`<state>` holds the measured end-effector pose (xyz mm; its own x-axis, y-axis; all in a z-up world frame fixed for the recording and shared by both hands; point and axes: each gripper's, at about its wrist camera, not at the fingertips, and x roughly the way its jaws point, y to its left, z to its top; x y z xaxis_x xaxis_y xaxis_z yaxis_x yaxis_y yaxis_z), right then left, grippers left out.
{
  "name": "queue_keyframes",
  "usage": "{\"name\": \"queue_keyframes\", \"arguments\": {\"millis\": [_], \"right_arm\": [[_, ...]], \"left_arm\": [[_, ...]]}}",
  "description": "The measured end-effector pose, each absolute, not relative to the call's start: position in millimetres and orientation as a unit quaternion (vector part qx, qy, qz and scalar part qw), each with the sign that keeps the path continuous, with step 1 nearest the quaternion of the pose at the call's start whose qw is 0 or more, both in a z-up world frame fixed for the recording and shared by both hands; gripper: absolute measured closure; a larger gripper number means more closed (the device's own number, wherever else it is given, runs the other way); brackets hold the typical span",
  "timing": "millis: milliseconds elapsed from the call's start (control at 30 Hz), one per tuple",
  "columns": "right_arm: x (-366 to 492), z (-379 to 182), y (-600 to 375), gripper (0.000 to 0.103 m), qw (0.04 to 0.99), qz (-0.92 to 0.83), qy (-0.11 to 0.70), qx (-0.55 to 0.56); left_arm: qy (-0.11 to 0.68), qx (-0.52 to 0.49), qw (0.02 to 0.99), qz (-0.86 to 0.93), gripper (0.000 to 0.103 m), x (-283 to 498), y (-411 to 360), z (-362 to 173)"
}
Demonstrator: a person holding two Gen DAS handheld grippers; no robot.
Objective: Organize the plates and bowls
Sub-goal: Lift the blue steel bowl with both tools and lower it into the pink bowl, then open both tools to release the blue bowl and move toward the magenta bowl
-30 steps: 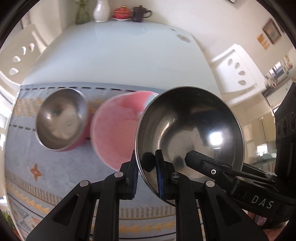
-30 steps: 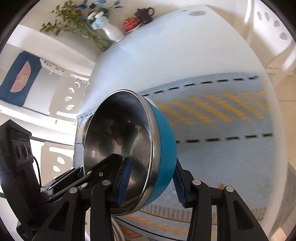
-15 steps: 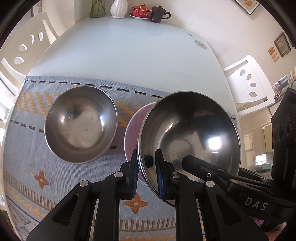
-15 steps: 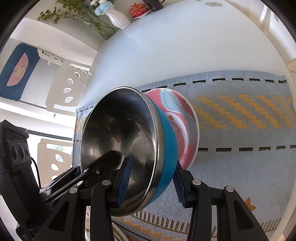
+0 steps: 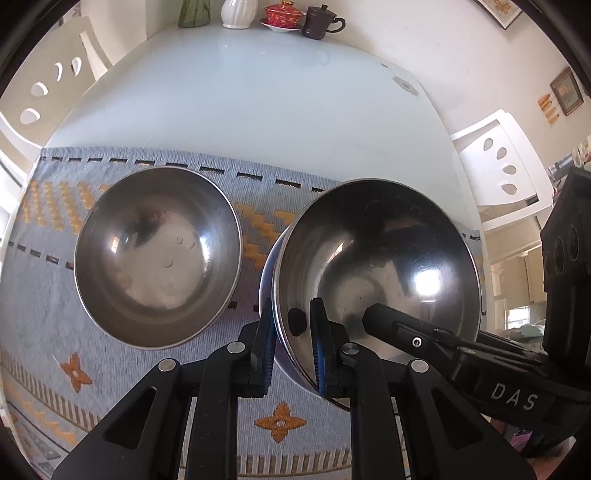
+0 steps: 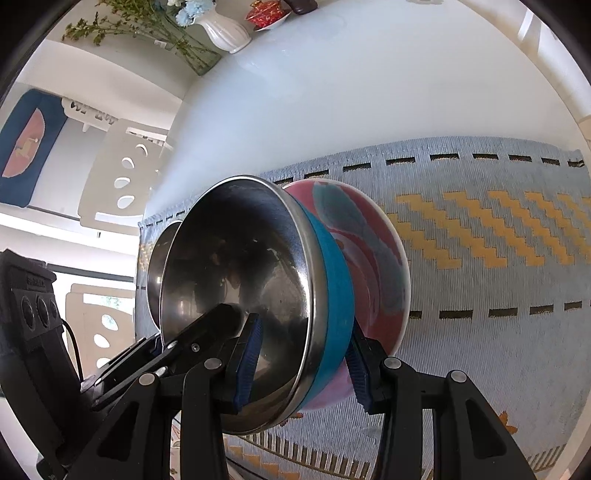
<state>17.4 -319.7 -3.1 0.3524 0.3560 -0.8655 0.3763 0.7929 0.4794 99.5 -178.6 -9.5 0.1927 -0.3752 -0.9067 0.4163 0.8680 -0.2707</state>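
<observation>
Both grippers hold one steel bowl with a blue outside [image 5: 376,266] [image 6: 236,291] by its rim. My left gripper [image 5: 291,350] is shut on its near-left rim. My right gripper [image 6: 303,358] is shut on the opposite rim and shows as a black arm in the left wrist view [image 5: 443,343]. The bowl sits in or just over a pink patterned bowl [image 6: 369,258]; I cannot tell whether they touch. A second steel bowl [image 5: 159,254] stands on the mat to the left, also visible in the right wrist view [image 6: 157,266].
A grey-blue woven mat [image 5: 258,398] with orange patterns covers the near part of the white table [image 5: 258,110]. A vase [image 5: 238,13], a red lidded cup [image 5: 282,14] and a dark mug [image 5: 319,26] stand at the far edge. White chairs [image 5: 498,162] flank the table.
Both grippers have carried the blue-sided steel bowl over the pink bowl, which it now mostly hides in the left wrist view. The second steel bowl looks closer.
</observation>
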Motion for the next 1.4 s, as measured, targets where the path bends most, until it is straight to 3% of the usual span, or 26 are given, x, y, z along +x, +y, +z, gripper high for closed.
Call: {"name": "queue_keyframes", "arguments": {"millis": [467,633,933,1400], "right_arm": [[19.1,3.3,-314.8,0.060,0.758,-0.012,0.571,0.316],[13.2,7.4,-319.0,0.060,0.762,-0.030,0.566,0.314],[9.4,13.6,-316.0,0.059,0.766,-0.033,0.564,0.307],[-5.2,23.2,-316.0,0.059,0.772,-0.048,0.536,0.337]], "left_arm": [[0.585,0.002,0.770,-0.255,0.087,101.6,-169.6,-6.7],[0.589,0.012,0.766,-0.259,0.077,98.5,-171.5,-3.0],[0.580,0.063,0.780,-0.227,0.077,96.3,-170.0,-2.4],[0.591,0.031,0.771,-0.234,0.077,101.9,-158.4,-7.1]]}}
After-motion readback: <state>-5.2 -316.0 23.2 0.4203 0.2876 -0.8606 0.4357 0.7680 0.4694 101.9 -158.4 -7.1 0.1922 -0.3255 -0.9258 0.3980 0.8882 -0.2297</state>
